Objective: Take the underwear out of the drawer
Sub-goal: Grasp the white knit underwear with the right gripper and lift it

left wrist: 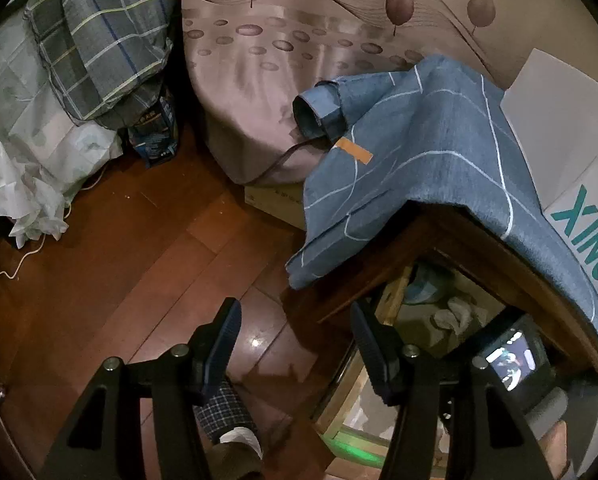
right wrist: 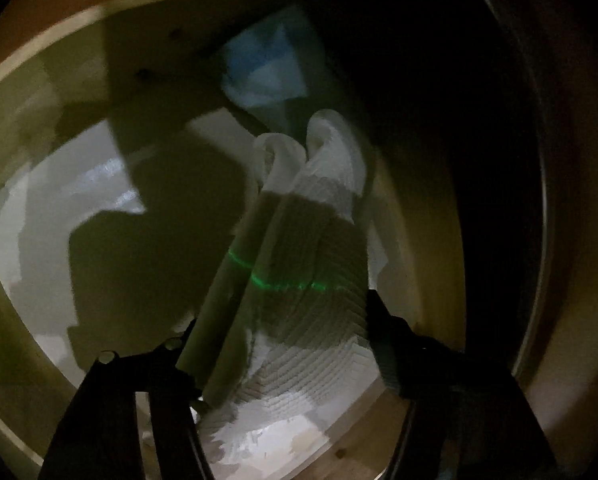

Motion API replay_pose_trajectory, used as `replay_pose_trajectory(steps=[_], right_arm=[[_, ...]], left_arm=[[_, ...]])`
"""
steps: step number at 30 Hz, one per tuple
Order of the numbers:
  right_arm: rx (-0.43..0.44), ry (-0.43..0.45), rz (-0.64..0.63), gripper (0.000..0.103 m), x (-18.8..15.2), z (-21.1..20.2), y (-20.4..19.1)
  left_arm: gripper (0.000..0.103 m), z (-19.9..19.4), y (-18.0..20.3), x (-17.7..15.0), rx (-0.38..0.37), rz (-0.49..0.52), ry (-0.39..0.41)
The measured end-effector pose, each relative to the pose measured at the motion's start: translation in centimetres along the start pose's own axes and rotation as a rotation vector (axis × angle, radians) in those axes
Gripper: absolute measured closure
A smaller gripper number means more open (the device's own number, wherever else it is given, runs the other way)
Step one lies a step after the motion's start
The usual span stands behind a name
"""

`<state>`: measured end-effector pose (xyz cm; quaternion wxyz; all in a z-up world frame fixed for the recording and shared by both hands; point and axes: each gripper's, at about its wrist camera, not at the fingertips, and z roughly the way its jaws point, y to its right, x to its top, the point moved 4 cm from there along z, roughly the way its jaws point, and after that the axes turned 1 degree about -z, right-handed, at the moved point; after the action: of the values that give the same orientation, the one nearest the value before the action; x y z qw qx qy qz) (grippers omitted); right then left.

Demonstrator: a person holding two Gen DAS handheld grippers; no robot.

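Under a dark wooden nightstand (left wrist: 479,236) a light wooden drawer (left wrist: 391,300) stands open. Inside lie a rolled white ribbed piece of underwear (right wrist: 319,184), also seen as white underwear (left wrist: 455,316), and behind it a light blue garment (right wrist: 267,64). My right gripper (right wrist: 283,316) is down in the drawer, its fingers pressed on both sides of the white underwear's near end. The left finger is mostly hidden by the cloth. My left gripper (left wrist: 294,308) hangs open over the floor just left of the drawer, with nothing between its fingers.
A blue cloth (left wrist: 419,140) drapes over the nightstand and its corner. A bed with a leaf-patterned sheet (left wrist: 299,60) stands behind. A white box with teal letters (left wrist: 579,220) is at the right, a plaid bundle (left wrist: 107,40) and crumpled white paper (left wrist: 27,168) at the left. A checked slipper (left wrist: 227,412) rests on the wood floor (left wrist: 119,260).
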<state>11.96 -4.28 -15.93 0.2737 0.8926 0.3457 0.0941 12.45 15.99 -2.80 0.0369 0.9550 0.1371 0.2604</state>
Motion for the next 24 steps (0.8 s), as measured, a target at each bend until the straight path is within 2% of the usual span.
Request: replay_pose_trajectory(steps=[4,9,12,14,16,19,24], right_arm=[[0.042,-0.013,0.044,0.053,-1.3,-0.2,0.8],[0.146,-0.044,0.091,0.054,-4.0,-0.8,1.5],[0.19,-0.062,0.127,0.054,-4.4,-1.1,2.0],[0.192,-0.062,0.156,0.053,-5.2,-0.5,3.1],[0.187,-0.071,0.178,0.05,-3.5,-0.8,3.1],[0.184,-0.065,0.193,0.045,-3.4,-0.7,3.1],[0.168,-0.066,0.166,0.038,-2.5,-0.6,3.0]], left_arm=[[0.045,0.3,0.2,-0.1,0.01,0.012,-0.012],[0.045,0.5,0.4,-0.2,0.021,0.034,-0.012],[0.045,0.8,0.8,-0.6,0.02,0.049,-0.03],[0.045,1.0,1.1,-0.7,0.025,0.063,-0.035],[0.045,1.1,1.4,-0.9,0.033,0.081,-0.037],[0.045,1.2,1.8,-1.1,0.047,0.102,-0.037],[0.045,1.8,2.3,-1.4,0.075,0.135,-0.045]])
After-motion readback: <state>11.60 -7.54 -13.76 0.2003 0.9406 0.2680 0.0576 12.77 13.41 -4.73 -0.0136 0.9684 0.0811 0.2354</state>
